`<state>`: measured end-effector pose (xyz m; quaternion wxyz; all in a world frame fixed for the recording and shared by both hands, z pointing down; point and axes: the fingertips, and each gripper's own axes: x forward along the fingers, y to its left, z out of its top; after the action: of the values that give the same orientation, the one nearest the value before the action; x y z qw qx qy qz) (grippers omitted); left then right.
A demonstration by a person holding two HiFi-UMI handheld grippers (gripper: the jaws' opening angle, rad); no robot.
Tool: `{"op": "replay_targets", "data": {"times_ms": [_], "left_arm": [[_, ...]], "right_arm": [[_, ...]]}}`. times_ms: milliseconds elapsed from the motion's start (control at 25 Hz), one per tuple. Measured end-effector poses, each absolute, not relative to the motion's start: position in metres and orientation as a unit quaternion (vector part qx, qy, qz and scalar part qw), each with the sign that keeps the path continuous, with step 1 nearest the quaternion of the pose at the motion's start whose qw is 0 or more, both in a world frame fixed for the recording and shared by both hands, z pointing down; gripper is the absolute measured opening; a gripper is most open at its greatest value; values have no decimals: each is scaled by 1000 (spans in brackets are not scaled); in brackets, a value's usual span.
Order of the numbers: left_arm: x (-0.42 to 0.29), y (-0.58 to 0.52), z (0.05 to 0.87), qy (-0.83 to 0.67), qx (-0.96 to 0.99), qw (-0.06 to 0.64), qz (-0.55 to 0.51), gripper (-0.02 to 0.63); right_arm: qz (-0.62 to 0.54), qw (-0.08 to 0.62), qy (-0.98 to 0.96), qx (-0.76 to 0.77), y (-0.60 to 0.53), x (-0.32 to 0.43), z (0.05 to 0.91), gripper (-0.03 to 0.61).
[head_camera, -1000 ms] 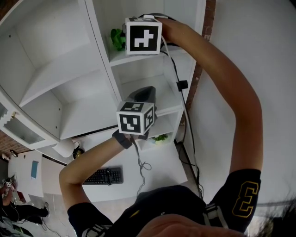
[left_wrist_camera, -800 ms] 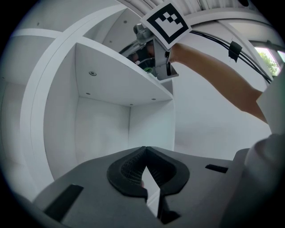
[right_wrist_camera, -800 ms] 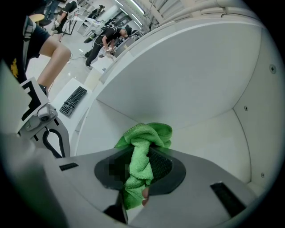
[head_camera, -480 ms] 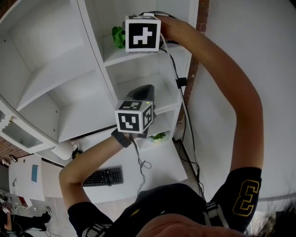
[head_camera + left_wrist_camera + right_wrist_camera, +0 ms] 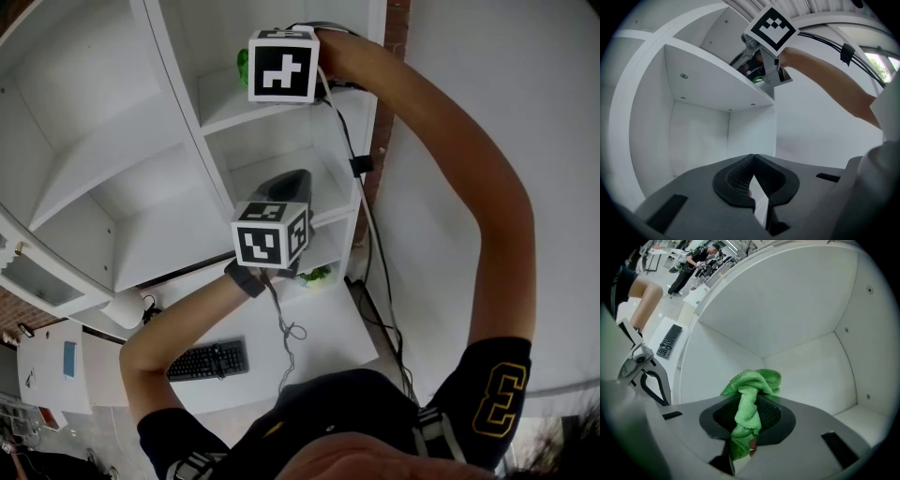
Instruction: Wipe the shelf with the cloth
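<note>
- The cloth (image 5: 754,380) is green and bunched. It is pinched between the jaws of the right gripper (image 5: 751,405), and a loose tuft stands out past the tips, inside an upper compartment of the white shelf (image 5: 281,105).
- In the head view this compartment is at about 12 o'clock, and only a small part of the cloth (image 5: 242,64) shows beside the marker cube.
- No view shows clearly whether the cloth already touches the board.
- To wipe well, I think the tuft should be pressed flat on the board. Then it is drawn in long strokes from the back corner to the front edge, so that the hard jaw tips do not scrape the paint.
- The left gripper (image 5: 753,161) holds nothing and its tips meet. It hangs in front of the compartment below, at about 6 o'clock from the right one.
- The right gripper view alone shows the grip on the cloth and the inner walls. It also shows a keyboard (image 5: 670,341) at 9 o'clock.
- The left gripper view alone shows the wiped board from below (with the right gripper at 12 o'clock).
</note>
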<state>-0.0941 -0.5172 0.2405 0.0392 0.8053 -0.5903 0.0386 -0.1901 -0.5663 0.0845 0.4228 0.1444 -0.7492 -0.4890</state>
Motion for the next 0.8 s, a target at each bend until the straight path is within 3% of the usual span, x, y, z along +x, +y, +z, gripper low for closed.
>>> {"op": "replay_targets", "data": {"times_ms": [320,800], "left_arm": [[-85,-512,240,-582,811,39,38,11],[-72,-504,246,-571,819,42,41,10]], "right_arm": [[-448,460,-737,212,-581,-161,87,72],[-451,458,-723,254,-589,-146,80,72]]}}
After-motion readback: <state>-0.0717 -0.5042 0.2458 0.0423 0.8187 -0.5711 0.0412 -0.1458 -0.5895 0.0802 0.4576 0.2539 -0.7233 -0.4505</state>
